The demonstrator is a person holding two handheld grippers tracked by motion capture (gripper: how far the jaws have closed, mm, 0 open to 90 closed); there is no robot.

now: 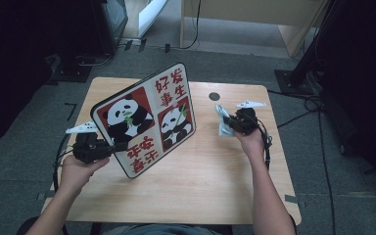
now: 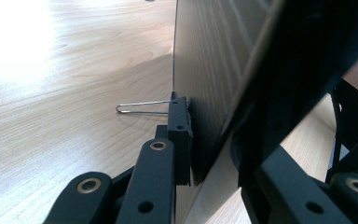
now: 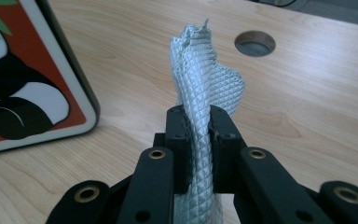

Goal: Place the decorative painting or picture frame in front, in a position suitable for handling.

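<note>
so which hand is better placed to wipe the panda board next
Right. The right tool is shut on the quilted cloth, held clear of the table beside the panda board. The left tool is shut on the board's edge, propping it tilted, so it is busy steadying.

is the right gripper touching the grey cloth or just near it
Touching. In the right gripper view, the right gripper has both jaws pressed against the quilted grey cloth, which is pinched between them and sticks up above the table.
</note>
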